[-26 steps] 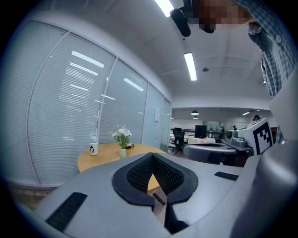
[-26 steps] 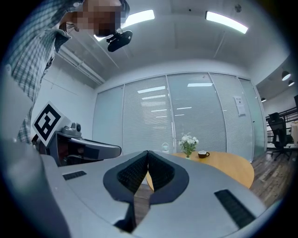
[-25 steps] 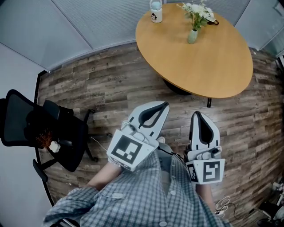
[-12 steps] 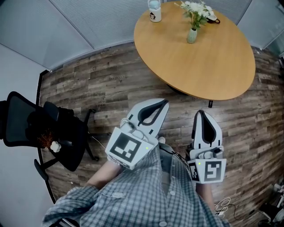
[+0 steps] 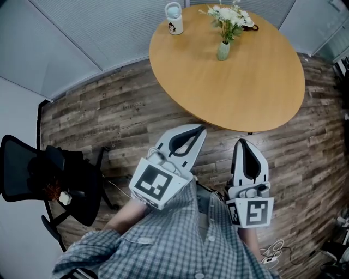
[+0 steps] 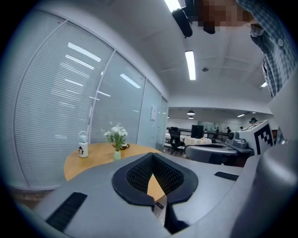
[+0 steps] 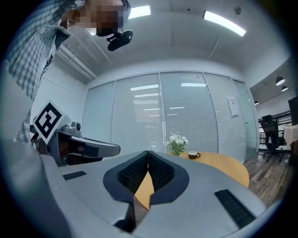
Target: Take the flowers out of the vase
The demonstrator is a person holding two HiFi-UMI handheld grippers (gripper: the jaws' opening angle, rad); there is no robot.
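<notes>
Both grippers shut and empty, with the flowers waiting on the far side of the desk

The left gripper (image 5: 203, 128) and right gripper (image 5: 240, 141) are held side by side at waist height over the wood floor (image 5: 109, 114), jaws pressed together with nothing between them, both pointing towards the round desk (image 5: 245, 92). The flowers (image 5: 226, 15) stand upright in the small green vase (image 5: 223, 51) near the desk's far edge, well apart from either gripper, with a white bottle (image 5: 174, 11) off to their left and a cup (image 5: 250, 25) just behind. No reason to open up out here, I'd say: the jaws need spreading only once the stems are within reach, likely one gripper steadying the vase while the other lifts the bunch
</notes>
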